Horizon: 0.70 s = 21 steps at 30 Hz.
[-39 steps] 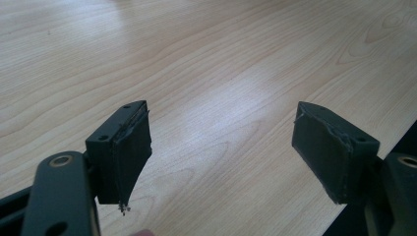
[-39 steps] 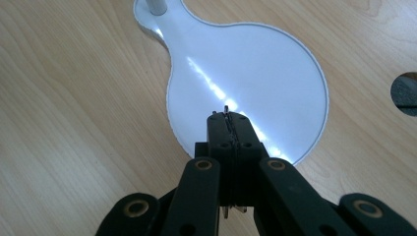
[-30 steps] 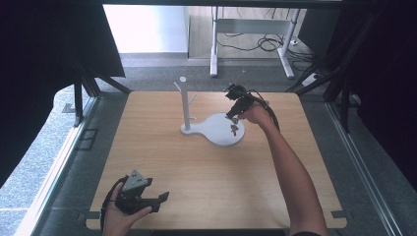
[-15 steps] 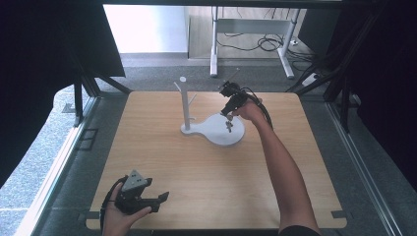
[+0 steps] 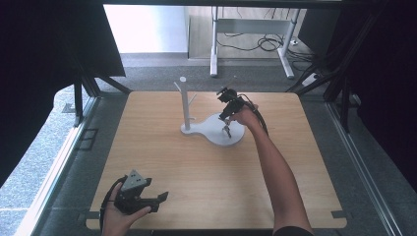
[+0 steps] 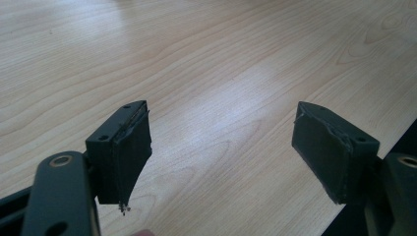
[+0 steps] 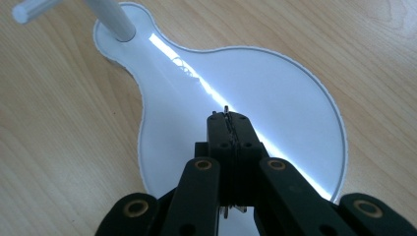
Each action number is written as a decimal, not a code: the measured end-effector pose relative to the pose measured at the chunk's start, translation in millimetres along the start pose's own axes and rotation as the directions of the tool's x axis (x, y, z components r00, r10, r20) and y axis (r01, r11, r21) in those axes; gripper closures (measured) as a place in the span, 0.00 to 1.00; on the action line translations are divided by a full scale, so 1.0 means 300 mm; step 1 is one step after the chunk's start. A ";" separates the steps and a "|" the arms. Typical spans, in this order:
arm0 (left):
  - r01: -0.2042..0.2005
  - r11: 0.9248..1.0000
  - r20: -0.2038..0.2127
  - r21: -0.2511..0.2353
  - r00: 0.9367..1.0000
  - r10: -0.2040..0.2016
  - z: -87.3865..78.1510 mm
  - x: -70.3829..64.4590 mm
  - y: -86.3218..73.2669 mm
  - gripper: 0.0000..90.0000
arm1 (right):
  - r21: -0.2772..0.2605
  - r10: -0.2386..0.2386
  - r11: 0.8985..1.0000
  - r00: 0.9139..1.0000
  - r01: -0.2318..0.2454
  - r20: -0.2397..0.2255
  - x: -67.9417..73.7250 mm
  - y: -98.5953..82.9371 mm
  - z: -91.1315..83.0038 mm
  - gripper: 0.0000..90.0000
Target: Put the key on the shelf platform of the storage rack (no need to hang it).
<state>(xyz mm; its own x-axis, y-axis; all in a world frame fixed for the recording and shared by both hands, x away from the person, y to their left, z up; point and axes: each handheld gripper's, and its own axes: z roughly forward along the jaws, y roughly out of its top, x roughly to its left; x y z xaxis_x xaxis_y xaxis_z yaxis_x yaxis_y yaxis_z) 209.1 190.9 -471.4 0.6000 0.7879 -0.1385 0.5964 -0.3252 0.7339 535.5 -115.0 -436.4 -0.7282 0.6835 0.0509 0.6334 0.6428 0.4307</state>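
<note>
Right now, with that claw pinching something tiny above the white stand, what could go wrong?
1. The right claw grips only a sliver of the small metal item, so it might slip onto the white stand's base.
2. Swinging toward the upright post could knock its pegs, perhaps tipping the stand.

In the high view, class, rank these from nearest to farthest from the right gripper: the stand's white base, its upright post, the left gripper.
1. White base: directly under the right gripper.
2. Upright post: to its left.
3. Left gripper: near table edge, far left.
</note>
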 end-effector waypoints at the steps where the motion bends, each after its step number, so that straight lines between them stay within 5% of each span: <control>1: 0.000 1.000 0.000 0.000 1.000 0.000 0.000 0.000 0.000 0.26 | 0.000 0.000 1.000 1.000 0.000 0.000 0.000 0.000 0.000 1.00; 18: -0.001 1.000 0.002 0.007 1.000 0.001 0.008 0.000 -0.002 0.26 | 0.004 0.003 1.000 1.000 -0.003 0.006 -0.010 -0.031 0.051 0.98; 21: -0.001 1.000 0.002 0.007 1.000 0.001 0.008 0.000 -0.002 0.26 | 0.004 -0.008 1.000 1.000 0.008 0.018 -0.007 -0.033 0.054 0.91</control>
<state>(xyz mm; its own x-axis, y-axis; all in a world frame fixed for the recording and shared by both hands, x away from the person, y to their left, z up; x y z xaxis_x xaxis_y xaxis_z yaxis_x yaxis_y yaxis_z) 209.9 189.9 -473.3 0.6018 0.7865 -0.1388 0.5991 -0.3297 0.7296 534.9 -117.2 -455.4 -0.7285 0.6843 0.0311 0.6285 0.6497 0.4277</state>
